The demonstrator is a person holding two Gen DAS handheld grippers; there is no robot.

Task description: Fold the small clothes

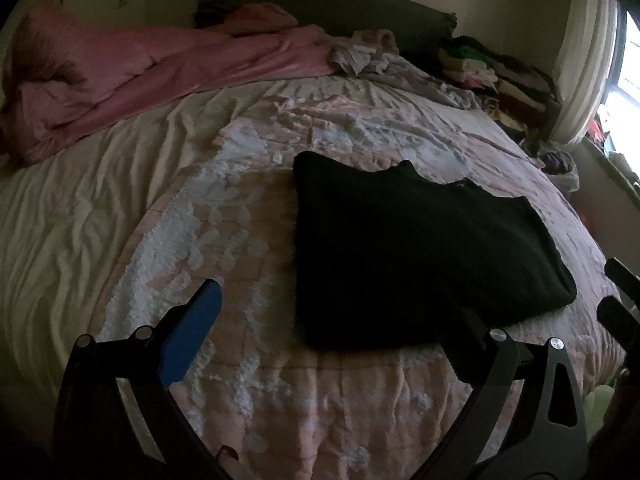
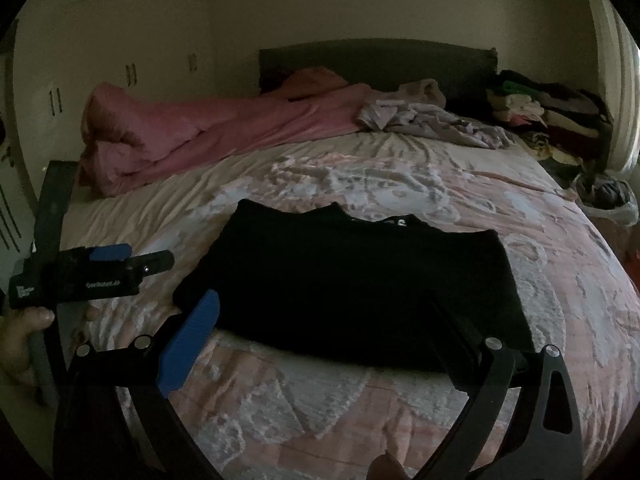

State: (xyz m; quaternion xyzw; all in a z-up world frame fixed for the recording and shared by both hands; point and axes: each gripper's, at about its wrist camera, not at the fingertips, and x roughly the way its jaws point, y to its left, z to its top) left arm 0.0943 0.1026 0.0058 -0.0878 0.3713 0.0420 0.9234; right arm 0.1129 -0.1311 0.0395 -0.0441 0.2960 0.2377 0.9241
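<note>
Finishing the fold squarely

Lying flat mid-quilt (image 1: 248,392), the black garment (image 1: 416,256) looks partly folded. Both the left gripper (image 1: 340,328) and right gripper (image 2: 332,336) hover spread wide, empty; pinch matching near corners, lift evenly, then lay edge onto edge.

A wide bed (image 2: 400,168) is filling most of the room, and a pink-and-white patterned quilt (image 1: 248,240) is lying spread across it over a creased pale sheet (image 1: 80,200). A dark headboard (image 2: 376,64) is standing against the cream wall (image 2: 320,4). A pink duvet (image 1: 160,68) is lying bunched along the head of the bed, with crumpled lilac bedding (image 2: 436,120) beside it. A stack of mixed clothes (image 1: 500,76) is sitting at the far right corner. Built-in cupboards (image 2: 120,40) are lining the left wall. Daylight is coming in through a window (image 1: 628,64) on the right, past a pale curtain (image 1: 584,52), while the rest is staying dim.
</note>
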